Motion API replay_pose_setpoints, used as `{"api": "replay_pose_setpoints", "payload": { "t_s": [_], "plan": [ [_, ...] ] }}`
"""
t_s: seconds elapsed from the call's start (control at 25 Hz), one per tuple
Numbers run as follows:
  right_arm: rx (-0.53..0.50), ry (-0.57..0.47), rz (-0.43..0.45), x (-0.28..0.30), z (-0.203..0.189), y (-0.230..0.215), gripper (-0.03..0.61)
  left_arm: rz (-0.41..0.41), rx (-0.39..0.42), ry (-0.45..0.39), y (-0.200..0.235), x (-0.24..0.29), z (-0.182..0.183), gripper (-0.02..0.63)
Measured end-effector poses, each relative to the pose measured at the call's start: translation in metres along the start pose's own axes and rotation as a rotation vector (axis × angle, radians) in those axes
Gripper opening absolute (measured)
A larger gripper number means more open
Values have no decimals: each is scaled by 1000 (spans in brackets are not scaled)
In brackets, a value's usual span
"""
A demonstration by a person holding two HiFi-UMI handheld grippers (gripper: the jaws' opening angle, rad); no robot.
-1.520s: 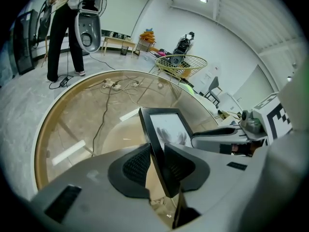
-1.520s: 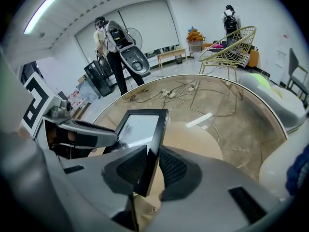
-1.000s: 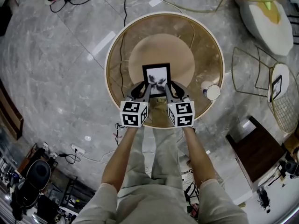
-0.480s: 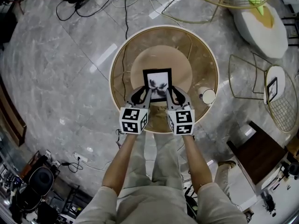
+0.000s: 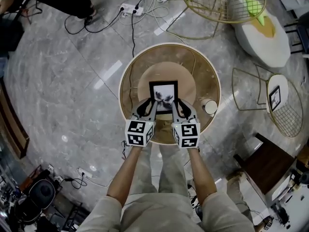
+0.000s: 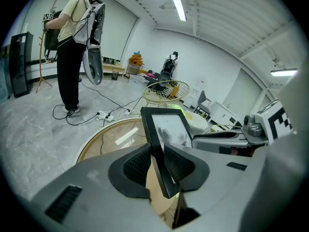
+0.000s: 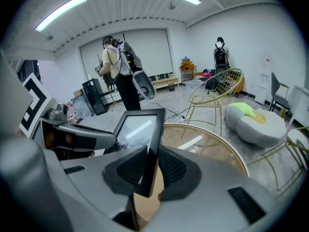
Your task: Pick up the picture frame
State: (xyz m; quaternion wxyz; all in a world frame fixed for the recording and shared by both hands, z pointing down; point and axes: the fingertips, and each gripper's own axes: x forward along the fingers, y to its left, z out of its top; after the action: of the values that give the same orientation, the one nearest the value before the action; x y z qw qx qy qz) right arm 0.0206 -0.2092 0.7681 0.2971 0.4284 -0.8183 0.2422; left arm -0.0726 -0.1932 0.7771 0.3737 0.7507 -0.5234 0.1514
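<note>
Left tool (image 6: 157,161) and right tool (image 7: 147,170) (each clamped on a frame (image 5: 163,91) edge) have raised it off the tabletop (image 5: 208,71); pickup looks done.

The left tool (image 5: 152,105) and the right tool (image 5: 175,104) have smooth grey moulded shells. At the rear of each sits a white cube printed with black square markers: the left cube (image 5: 139,133) and the right cube (image 5: 186,135). The pads (image 6: 137,165) are black with a mesh texture, and dark rectangular slots (image 6: 65,202) lie behind them. The person wears a pale beige short-sleeved shirt (image 5: 108,204) and matching trousers (image 5: 164,170).
</note>
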Motion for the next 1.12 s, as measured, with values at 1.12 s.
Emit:
{"api": "replay_pose_setpoints", "payload": {
  "t_s": [1.12],
  "plan": [
    [-45, -138, -60, -88, 94, 21, 74, -25, 89, -111, -48, -80, 93, 84]
  ]
}}
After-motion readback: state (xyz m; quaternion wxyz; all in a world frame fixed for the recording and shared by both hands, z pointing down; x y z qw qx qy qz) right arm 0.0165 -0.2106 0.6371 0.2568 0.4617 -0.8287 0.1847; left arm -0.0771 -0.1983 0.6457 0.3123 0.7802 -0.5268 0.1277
